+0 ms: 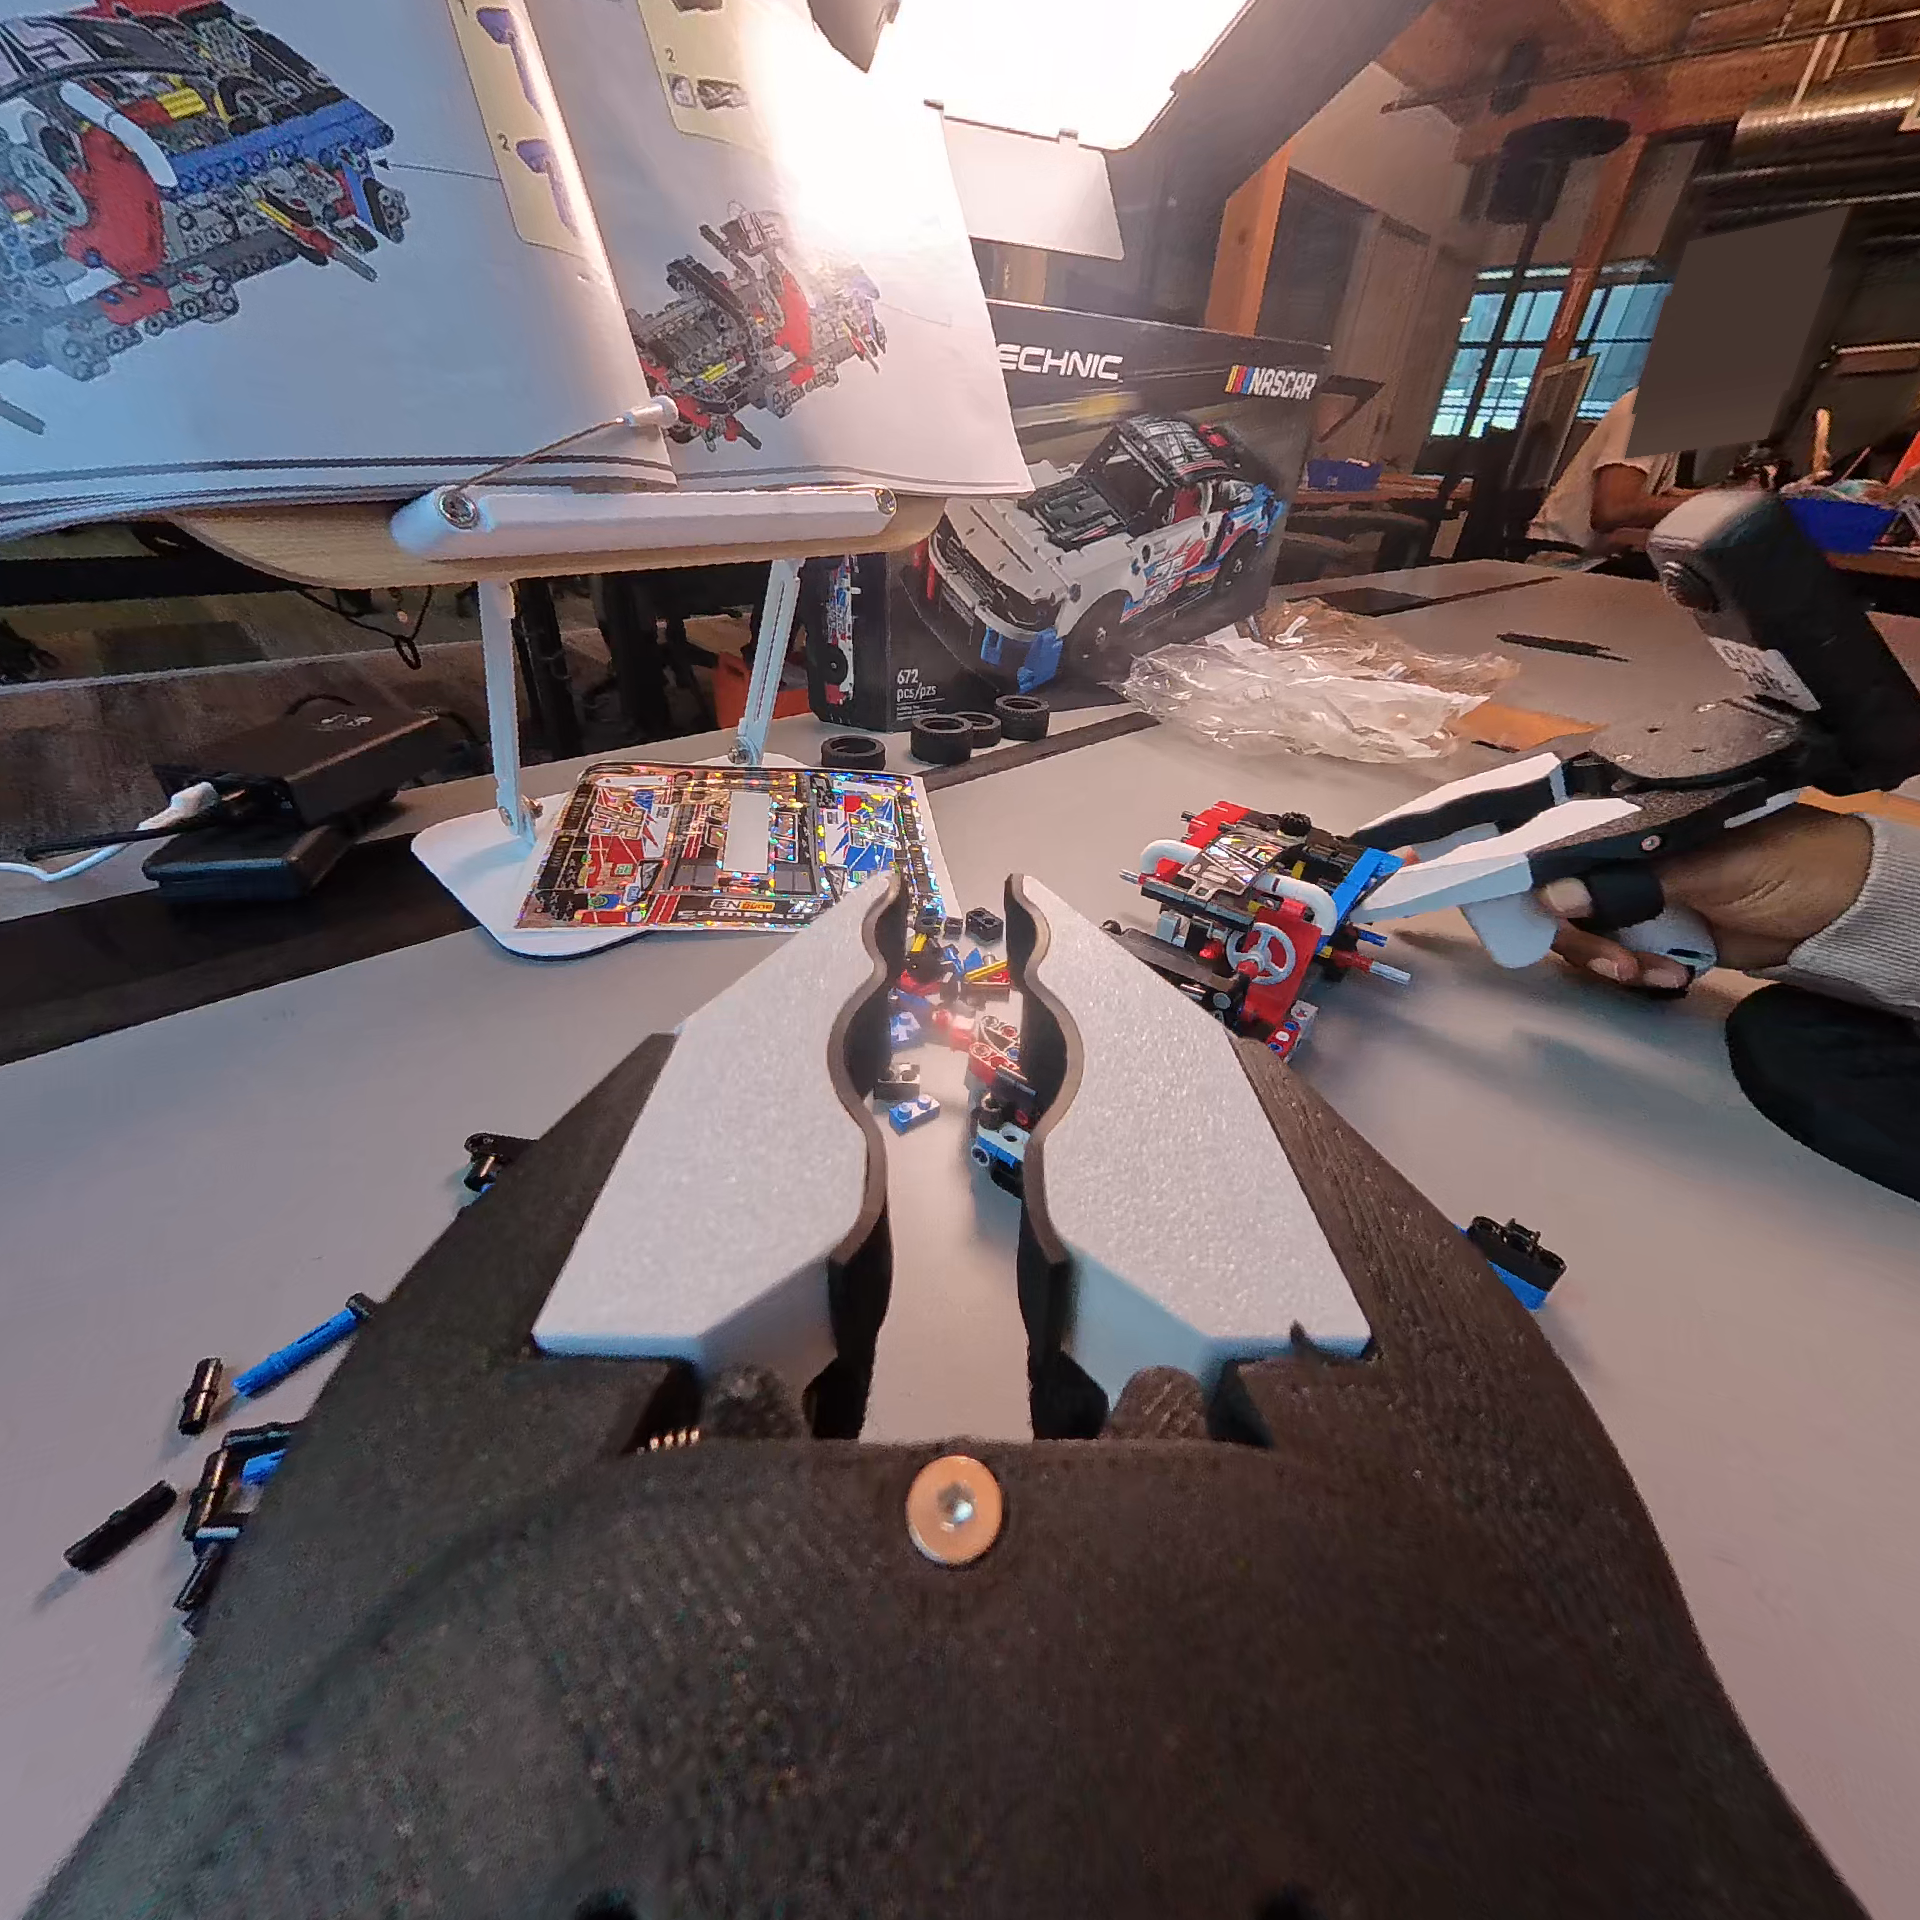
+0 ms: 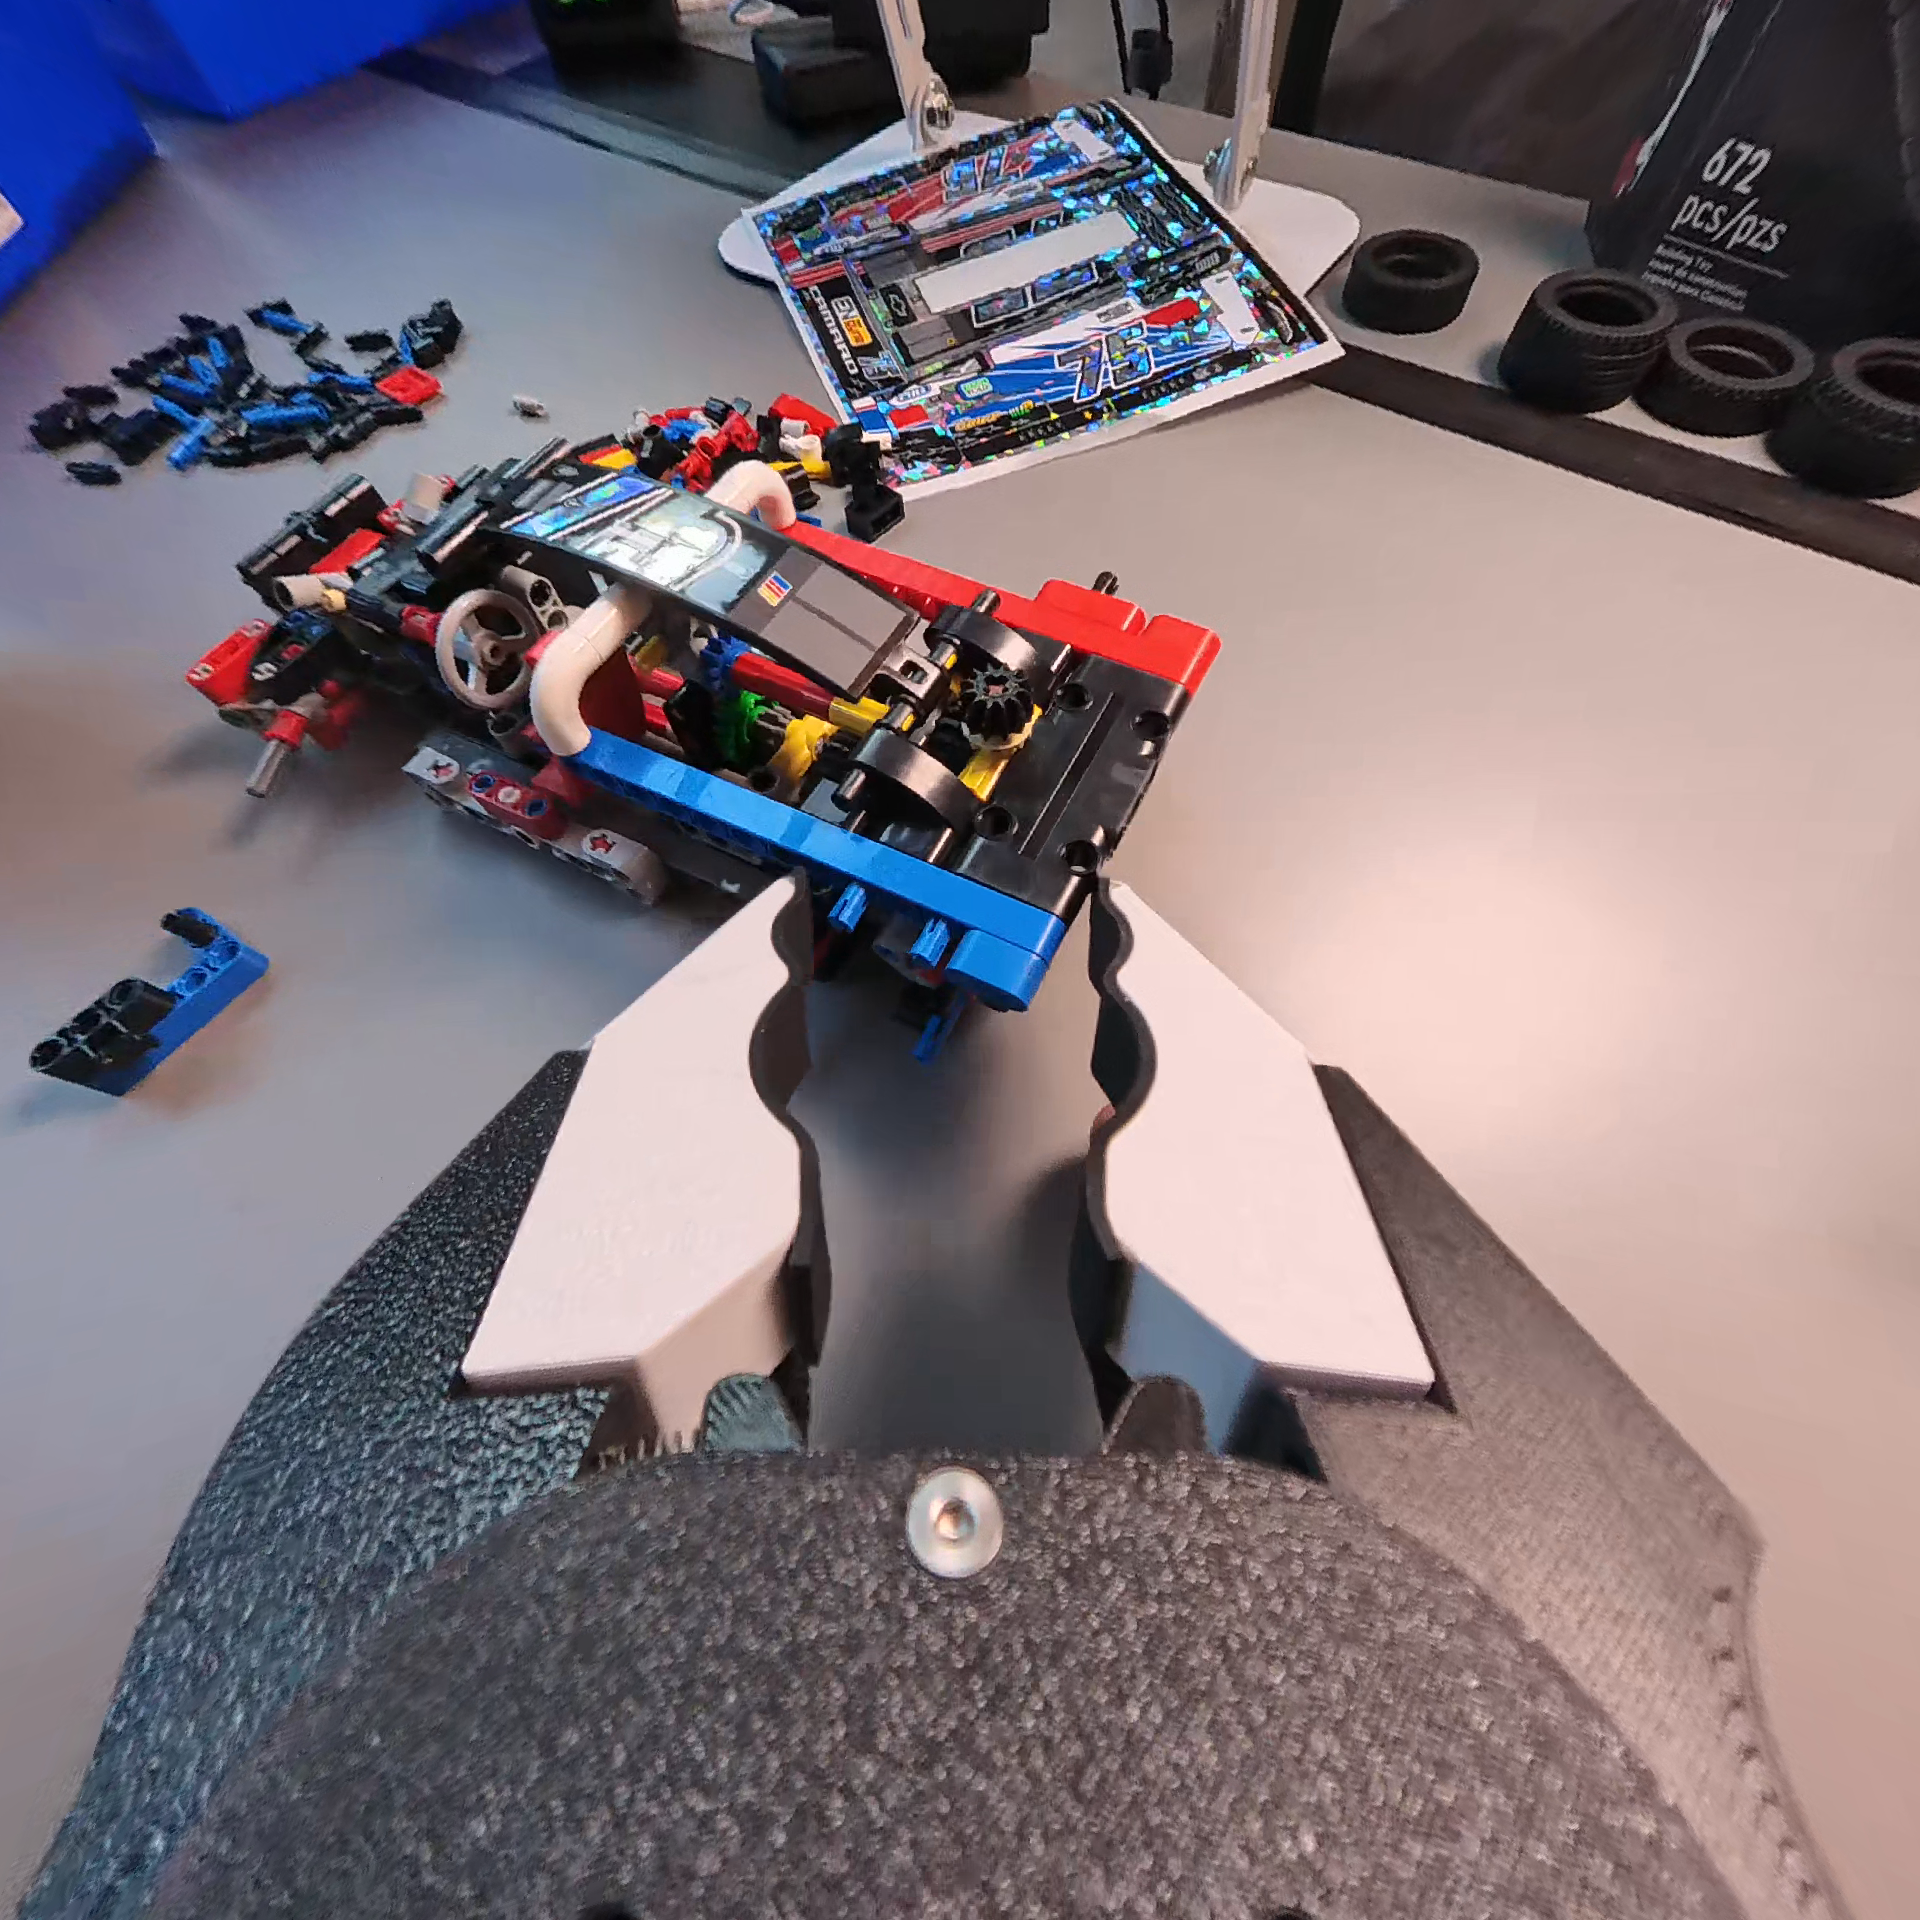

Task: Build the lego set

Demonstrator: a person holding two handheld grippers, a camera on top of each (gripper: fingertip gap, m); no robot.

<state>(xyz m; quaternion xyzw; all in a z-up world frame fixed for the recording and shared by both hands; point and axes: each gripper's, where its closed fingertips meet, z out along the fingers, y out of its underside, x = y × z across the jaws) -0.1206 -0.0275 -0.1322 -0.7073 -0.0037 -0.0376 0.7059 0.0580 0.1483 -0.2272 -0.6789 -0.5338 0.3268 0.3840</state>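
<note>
The part-built lego car [image 2: 727, 665], with red, blue and black beams, a grey steering wheel and a stickered roof panel, lies on the grey table [image 2: 1455, 831]. My right gripper [image 2: 948, 891] has its jaws on either side of the car's blue-and-black rear end and holds it. It also shows in the left wrist view [image 1: 1366, 873], at the rear of the car [image 1: 1257, 914]. My left gripper [image 1: 956, 894] is open with a narrow gap, empty, low over a pile of small loose pieces [image 1: 945, 997].
The instruction booklet [image 1: 416, 260] stands on a white stand over the sticker sheet [image 1: 727, 852]. Behind are black tyres [image 1: 966, 732], the set's box [image 1: 1122, 520] and a plastic bag [image 1: 1299, 686]. Blue and black pins [image 2: 229, 395] and a blue-black sub-assembly [image 2: 145, 1008] lie loose.
</note>
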